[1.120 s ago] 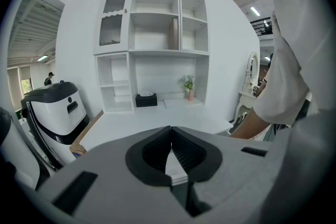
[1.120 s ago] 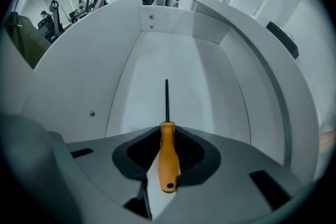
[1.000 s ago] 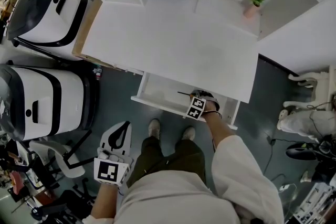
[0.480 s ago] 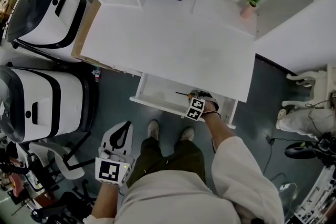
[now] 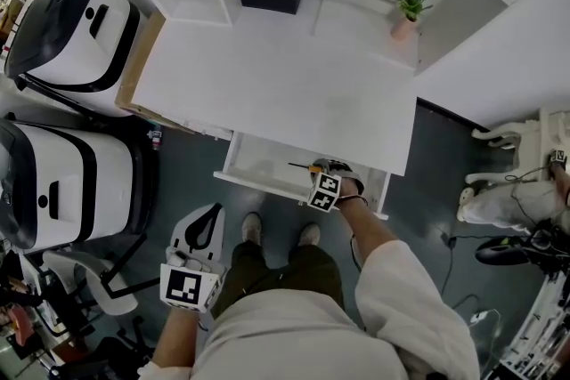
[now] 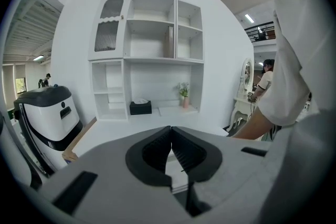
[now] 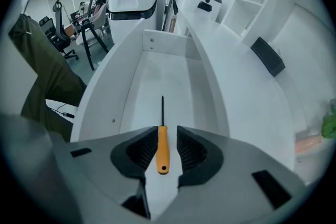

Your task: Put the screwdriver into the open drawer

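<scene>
Status: screwdriver (image 7: 163, 147) is inside the open drawer (image 7: 131, 86), apparently lying on the drawer floor. I judge the placing itself done. Left to do: clear the right gripper (image 7: 165, 131) from the drawer. The task does not ask for the drawer to be shut.

Right gripper: points steeply down over the drawer's right end. The orange handle sits between its jaws with a gap on each side, so the pads are not pressing and the tool is released. The jaws are closing slightly at this moment. The shaft runs out past the fingertips, along the drawer's length.

Left gripper (image 6: 171, 131): jaws together with nothing between them, held low at the person's side, well apart from the drawer and facing the counter (image 5: 276, 76).
</scene>
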